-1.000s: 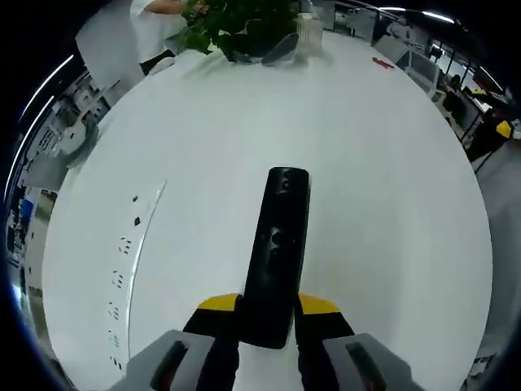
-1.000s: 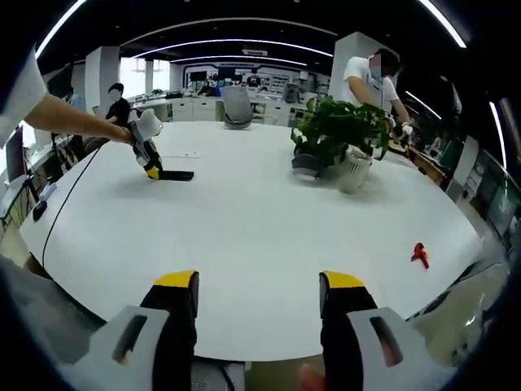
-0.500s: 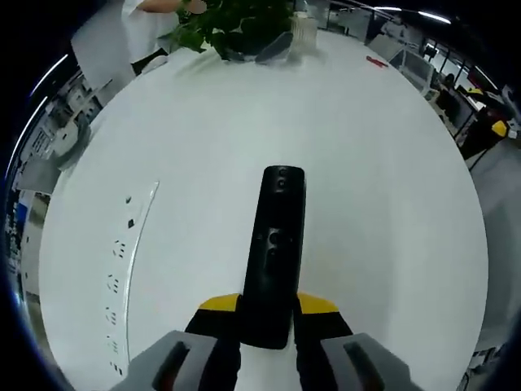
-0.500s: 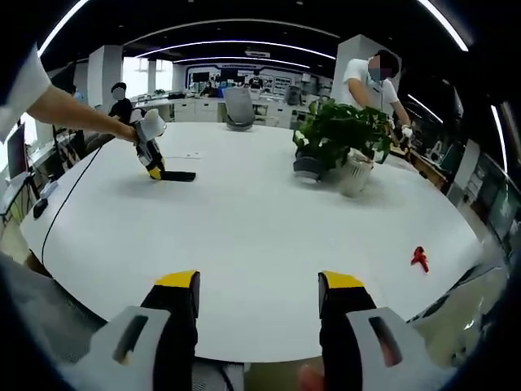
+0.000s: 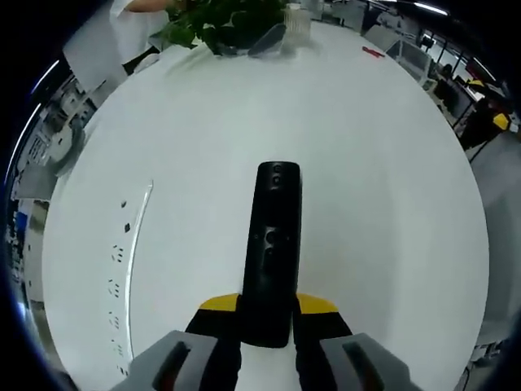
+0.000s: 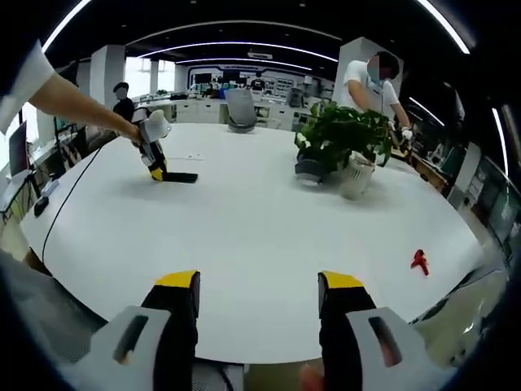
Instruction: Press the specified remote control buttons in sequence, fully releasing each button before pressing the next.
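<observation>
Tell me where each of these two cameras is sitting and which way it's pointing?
Left gripper view: rides on the left gripper, looking down along its jaws, shut on the black remote on the white table; potted plant beyond.
Right gripper view: rides on the right gripper, jaws open and empty, looking level across the table; the person's forearm holds the left gripper far off.
Shared: the table, remote, plant, small red object.

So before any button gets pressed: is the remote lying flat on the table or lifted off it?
Flat. The remote lies along the white table, its near end between the left gripper fingers.
</observation>
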Motion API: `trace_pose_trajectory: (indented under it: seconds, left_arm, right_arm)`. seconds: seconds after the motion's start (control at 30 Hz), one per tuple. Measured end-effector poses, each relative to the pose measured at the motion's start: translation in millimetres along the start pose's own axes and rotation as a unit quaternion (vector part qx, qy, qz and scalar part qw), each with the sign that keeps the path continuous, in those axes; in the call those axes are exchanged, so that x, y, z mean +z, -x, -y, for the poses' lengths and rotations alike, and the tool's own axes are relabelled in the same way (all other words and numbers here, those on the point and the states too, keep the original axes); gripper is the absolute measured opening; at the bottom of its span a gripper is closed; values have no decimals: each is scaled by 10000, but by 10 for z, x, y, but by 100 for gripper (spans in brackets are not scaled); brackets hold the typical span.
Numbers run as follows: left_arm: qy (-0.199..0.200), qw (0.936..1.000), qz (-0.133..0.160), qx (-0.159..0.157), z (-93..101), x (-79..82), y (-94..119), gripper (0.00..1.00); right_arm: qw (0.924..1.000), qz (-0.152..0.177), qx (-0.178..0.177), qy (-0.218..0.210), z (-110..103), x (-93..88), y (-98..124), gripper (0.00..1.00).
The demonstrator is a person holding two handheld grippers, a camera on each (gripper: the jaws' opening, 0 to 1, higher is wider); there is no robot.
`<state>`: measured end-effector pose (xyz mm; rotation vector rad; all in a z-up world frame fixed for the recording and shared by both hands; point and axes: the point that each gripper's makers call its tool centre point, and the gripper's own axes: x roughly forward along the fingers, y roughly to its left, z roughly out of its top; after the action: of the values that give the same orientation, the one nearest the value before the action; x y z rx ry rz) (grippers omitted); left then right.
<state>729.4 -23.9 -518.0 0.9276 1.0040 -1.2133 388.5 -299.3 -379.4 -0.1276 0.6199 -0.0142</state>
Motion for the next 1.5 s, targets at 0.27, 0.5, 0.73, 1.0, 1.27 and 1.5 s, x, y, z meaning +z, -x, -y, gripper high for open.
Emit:
trace_pose_trajectory:
  seconds: [0.27, 0.5, 0.73, 1.0, 1.27, 1.5]
  left_arm:
    - [37, 9997, -244, 35, 59, 4, -7, 23]
    - [49, 9990, -449, 46, 106, 1, -6, 23]
    - [34, 9985, -541, 45, 203, -9, 2, 23]
    - [-304, 9954, -908, -42, 350, -46, -6, 23]
    - [-412, 9928, -1119, -63, 501, -88, -7, 23]
    - [-551, 9918, -1151, -76, 696, -139, 11, 23]
  right_arm:
    - [10000, 78, -46, -23, 29, 34, 14, 60]
    - [9999, 138, -50, -26, 34, 60, 26, 60]
    - [9997, 220, -75, -62, 48, 88, 43, 60]
    - [9993, 343, -40, -139, 48, 124, 64, 60]
    - [9989, 430, -23, -164, 48, 146, 86, 60]
    - [9985, 502, 10, -205, 43, 165, 96, 60]
